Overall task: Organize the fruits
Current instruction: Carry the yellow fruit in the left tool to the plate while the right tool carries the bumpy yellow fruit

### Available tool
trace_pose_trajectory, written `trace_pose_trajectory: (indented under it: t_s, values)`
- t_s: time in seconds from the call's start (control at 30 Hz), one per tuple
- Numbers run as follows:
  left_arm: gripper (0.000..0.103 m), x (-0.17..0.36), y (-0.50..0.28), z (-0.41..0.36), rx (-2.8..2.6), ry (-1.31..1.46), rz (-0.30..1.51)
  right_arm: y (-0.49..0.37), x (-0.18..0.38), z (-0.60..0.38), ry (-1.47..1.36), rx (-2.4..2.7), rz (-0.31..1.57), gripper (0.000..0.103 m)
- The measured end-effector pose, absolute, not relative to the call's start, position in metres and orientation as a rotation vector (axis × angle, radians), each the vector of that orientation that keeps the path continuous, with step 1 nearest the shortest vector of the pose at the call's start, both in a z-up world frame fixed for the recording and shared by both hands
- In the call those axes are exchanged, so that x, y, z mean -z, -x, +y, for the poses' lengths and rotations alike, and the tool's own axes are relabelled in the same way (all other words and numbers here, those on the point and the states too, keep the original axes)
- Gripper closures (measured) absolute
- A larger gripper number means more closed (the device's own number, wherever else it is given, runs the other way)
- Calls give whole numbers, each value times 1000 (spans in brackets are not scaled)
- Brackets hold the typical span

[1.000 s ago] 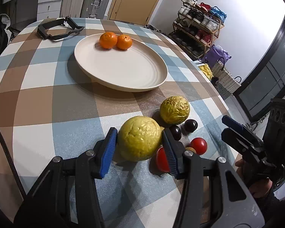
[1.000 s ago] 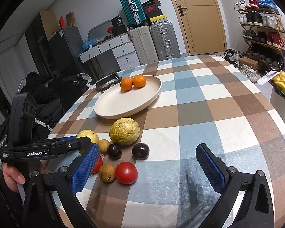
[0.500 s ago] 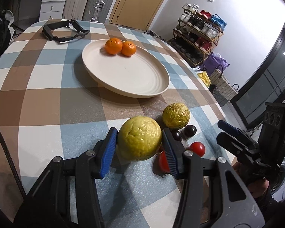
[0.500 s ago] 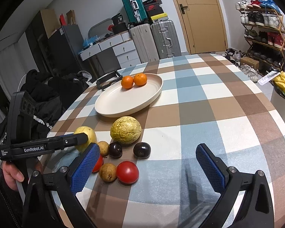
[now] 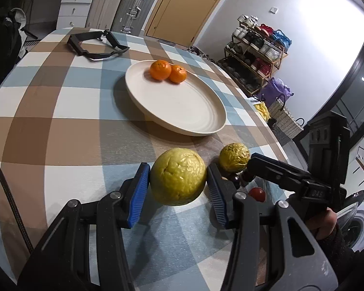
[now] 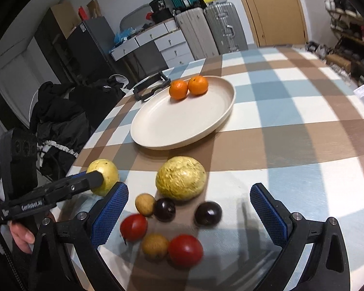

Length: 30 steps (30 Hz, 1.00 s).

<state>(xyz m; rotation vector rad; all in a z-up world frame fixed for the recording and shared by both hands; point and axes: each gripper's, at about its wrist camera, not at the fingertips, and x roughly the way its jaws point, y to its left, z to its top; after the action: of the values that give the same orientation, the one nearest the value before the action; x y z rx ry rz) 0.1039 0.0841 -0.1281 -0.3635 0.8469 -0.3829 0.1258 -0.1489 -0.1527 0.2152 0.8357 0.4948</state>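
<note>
The left gripper (image 5: 178,186) is clamped on a large, wrinkled yellow-green round fruit (image 5: 177,176), its blue ribbed pads (image 5: 139,191) pressing on both sides, and the fruit is lifted clear of the blue, brown and white checked tablecloth (image 5: 60,111), on the near side of the round cream ceramic plate (image 5: 182,106). Two small oranges (image 5: 168,70) sit touching each other at the far edge of that plate, and a black folding frame (image 5: 94,46) lies on the cloth beyond the plate. To the right of the held fruit, nearer than the plate, rests a second wrinkled golden-yellow fruit (image 6: 181,178). Just in front of it lie two dark purple plums (image 6: 208,213), two small tan round fruits (image 6: 145,204) and two red tomatoes (image 6: 185,250), clustered close together. The right gripper (image 6: 189,214) hangs above this cluster with its blue pads spread wide and nothing between them but the fruits on the cloth below.
</note>
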Motion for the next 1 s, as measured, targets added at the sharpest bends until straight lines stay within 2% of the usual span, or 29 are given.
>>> trace_pose_trajectory:
  t_s: [0.3, 0.37, 0.4, 0.47, 0.53, 1.0]
  values:
    - [58, 129, -108, 96, 368, 382, 844, -146, 158, -131, -222, -520, 877, 3]
    - [58, 129, -110, 100, 363, 392, 843, -148, 160, -128, -218, -534, 887, 13]
    - [58, 129, -111, 101, 360, 396, 842, -148, 160, -127, -216, -540, 893, 24]
    - [58, 129, -113, 104, 353, 397, 839, -149, 163, -125, -214, -538, 909, 34]
    - [58, 128, -114, 105, 348, 400, 837, -149, 165, -127, -219, -530, 908, 50]
    - [58, 102, -140, 108, 330, 379, 789, -141, 143, -145, -289, -556, 781, 51]
